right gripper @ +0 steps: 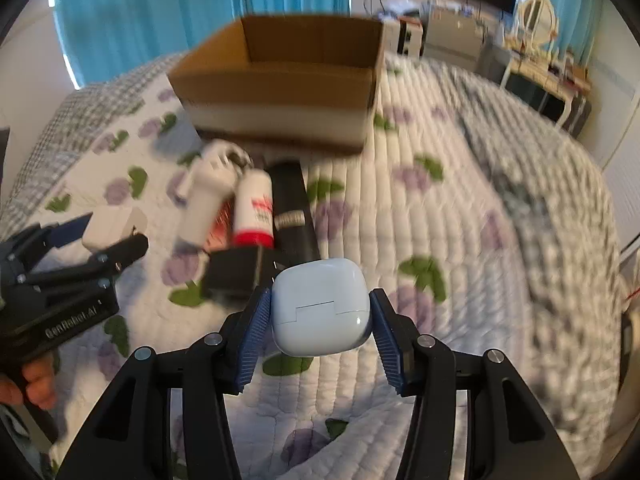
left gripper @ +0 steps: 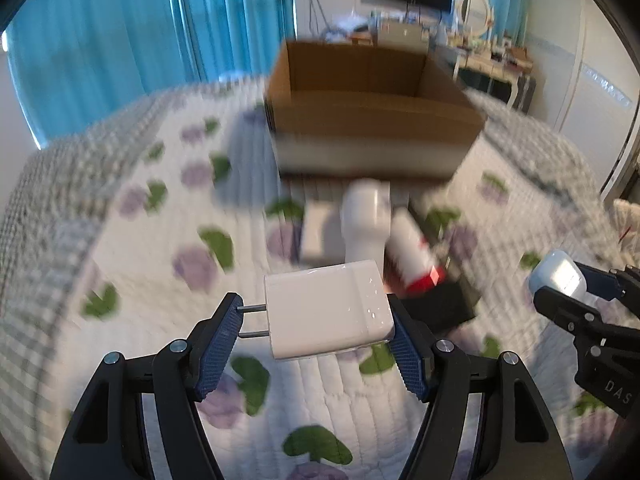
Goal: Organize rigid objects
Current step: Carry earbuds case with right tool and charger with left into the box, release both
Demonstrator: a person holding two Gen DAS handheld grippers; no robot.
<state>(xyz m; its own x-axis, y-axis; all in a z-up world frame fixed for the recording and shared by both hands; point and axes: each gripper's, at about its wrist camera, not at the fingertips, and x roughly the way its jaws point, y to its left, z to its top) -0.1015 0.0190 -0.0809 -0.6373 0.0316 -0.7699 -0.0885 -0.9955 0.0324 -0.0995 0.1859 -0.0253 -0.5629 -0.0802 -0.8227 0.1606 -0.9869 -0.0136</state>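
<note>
2 grippers, each lifting 1 small item above the bed.

The left gripper (left gripper: pixel 316 328) clamps a white charger (left gripper: pixel 326 312) across its prong tips and rear end, jaws about half-spread; the right gripper (right gripper: pixel 320 320) pinches a pale earbud case (right gripper: pixel 320 306) by its flanks, jaws fairly narrow. Both items look light, stiff and glossy, so probably slippery; flat sides suit the pads better than the prongs. The cardboard box (right gripper: pixel 280 80) sits ahead, its inside blurred.

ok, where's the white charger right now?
Left wrist view, centre: white charger clamped in the left tool, prongs pointing left, above the quilt, nearer than the cardboard box.
</note>
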